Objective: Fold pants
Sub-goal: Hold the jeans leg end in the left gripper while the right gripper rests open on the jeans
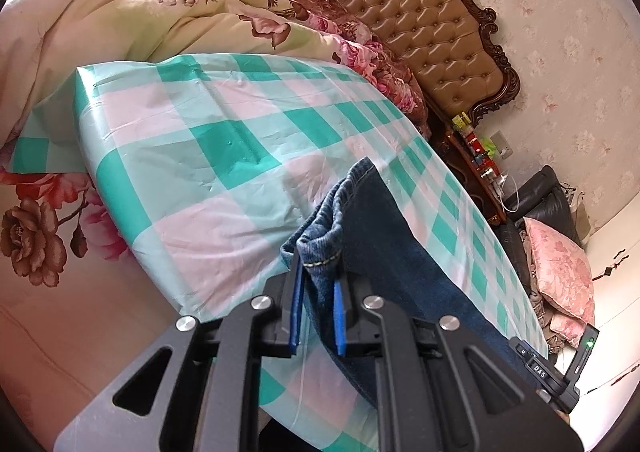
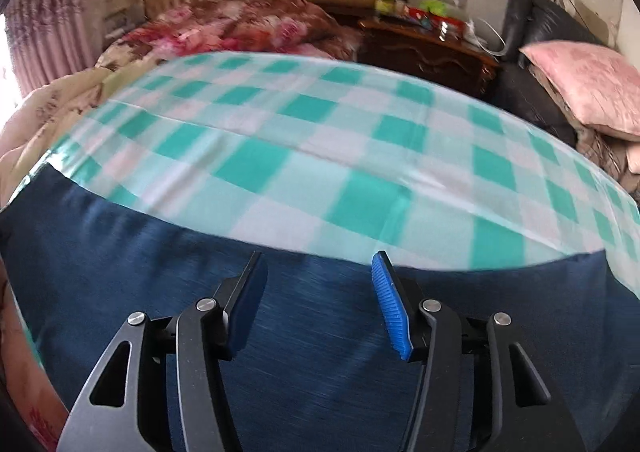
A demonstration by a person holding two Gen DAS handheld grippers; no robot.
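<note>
- My left gripper (image 1: 318,306) pinches a bunched hem of the jeans (image 1: 384,236), lifted off the checked cloth (image 1: 224,139).
- My right gripper (image 2: 320,304) hovers over the denim, fingers spread, nothing between them.
- Step, as I judge it: gathering ends for a fold. Next: the right needs an edge to grip.

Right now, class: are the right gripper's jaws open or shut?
Open. In the right wrist view the right gripper has a wide gap between its blue pads, with nothing clamped; the jeans lie flat below.
</note>
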